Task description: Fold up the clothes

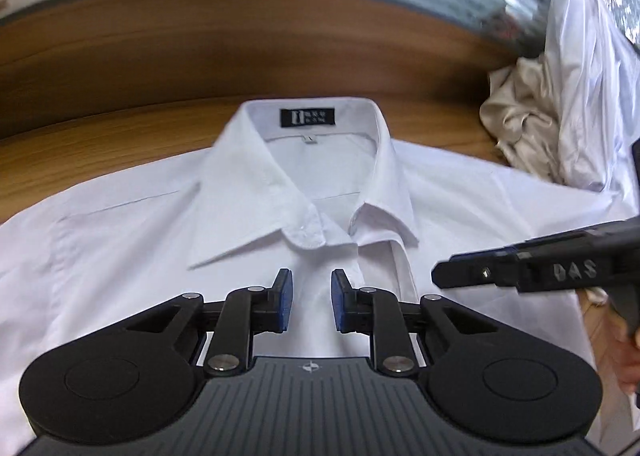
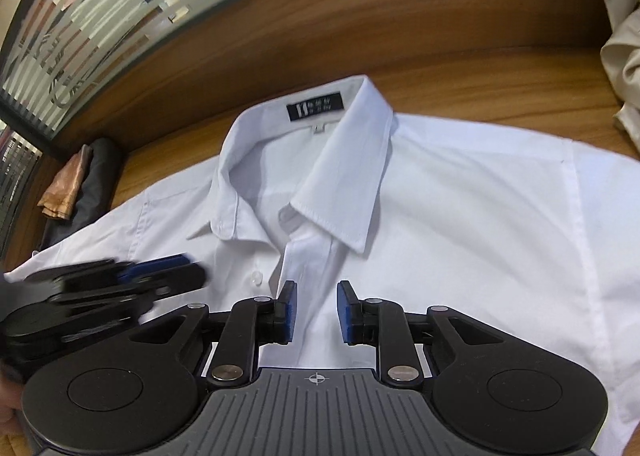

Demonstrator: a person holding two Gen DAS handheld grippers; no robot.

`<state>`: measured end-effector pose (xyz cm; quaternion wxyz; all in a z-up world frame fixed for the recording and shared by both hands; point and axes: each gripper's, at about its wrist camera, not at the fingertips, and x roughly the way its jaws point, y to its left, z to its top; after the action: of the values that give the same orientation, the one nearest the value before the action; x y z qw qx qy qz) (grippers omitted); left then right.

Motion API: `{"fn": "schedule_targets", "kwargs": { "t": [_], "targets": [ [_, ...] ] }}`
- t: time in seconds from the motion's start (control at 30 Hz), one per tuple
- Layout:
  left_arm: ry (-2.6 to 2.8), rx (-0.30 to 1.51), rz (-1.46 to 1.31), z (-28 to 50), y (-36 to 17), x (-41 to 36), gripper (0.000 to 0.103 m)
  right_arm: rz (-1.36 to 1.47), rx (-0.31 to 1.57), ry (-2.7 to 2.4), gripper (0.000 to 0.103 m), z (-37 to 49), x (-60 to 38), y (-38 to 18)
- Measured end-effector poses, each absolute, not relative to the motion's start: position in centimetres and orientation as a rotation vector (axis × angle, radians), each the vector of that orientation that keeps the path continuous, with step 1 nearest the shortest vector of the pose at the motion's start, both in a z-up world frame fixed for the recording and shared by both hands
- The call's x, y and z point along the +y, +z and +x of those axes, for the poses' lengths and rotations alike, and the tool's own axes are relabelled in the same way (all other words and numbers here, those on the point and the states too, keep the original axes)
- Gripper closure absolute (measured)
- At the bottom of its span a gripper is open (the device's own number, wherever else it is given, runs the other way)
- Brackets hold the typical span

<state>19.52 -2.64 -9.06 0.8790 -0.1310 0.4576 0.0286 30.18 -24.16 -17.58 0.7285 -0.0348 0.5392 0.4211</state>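
White shirt [image 1: 460, 208] lying flat beneath both parted, empty jaws: left gripper [image 1: 311, 306], right gripper [image 2: 317, 312]; placket between pads; bare wooden table [image 1: 120, 128] lying beyond collar [image 1: 260, 184].

My left claw [image 2: 160, 276] a motion-smeared blur, shirt [image 2: 460, 216] hem beneath both housings, collar label [image 1: 307, 117] print unreadable.

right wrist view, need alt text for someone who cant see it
A white collared shirt lies front up on a wooden table. The right tool hovers open over its placket, with the left tool blurred alongside.
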Motion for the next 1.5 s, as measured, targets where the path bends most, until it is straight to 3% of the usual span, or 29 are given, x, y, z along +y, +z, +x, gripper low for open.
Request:
{"fn": "schedule_targets", "kwargs": {
  "t": [0.63,0.8,0.93,1.07,1.17,1.23,1.33,1.4,1.5],
  "targets": [
    [0.032,1.010,-0.411,27.4,-12.2,1.3,0.082,-0.191,1.106,0.970,0.078,32.3,-19.1,-17.2],
    [0.027,1.023,-0.656,27.2,-13.1,4.1,0.085,-0.030,1.244,0.911,0.078,33.9,-19.0,-18.4],
    [0.003,1.029,-0.747,27.3,-13.0,5.1,0.085,0.184,1.368,0.759,0.066,35.7,-19.5,-19.7],
    [0.006,1.052,-0.827,27.5,-12.6,5.9,0.085,0.270,1.452,0.629,0.064,36.9,-19.0,-20.6],
    [-0.001,1.051,-0.864,27.3,-12.2,6.1,0.072,0.359,1.502,0.529,0.064,37.4,-19.2,-21.3],
    [-0.008,1.046,-0.867,27.1,-11.8,6.0,0.063,0.428,1.529,0.461,0.070,37.5,-19.5,-21.6],
    [-0.013,1.044,-0.848,26.4,-11.1,5.7,0.061,0.463,1.548,0.408,0.084,37.6,-19.9,-21.9],
    [-0.026,1.048,-0.832,25.8,-10.7,5.4,0.055,0.488,1.547,0.404,0.088,37.5,-20.2,-22.1],
    [-0.045,1.050,-0.819,24.5,-10.1,5.4,0.054,0.521,1.536,0.408,0.092,37.0,-20.8,-21.8]
  ]
}}
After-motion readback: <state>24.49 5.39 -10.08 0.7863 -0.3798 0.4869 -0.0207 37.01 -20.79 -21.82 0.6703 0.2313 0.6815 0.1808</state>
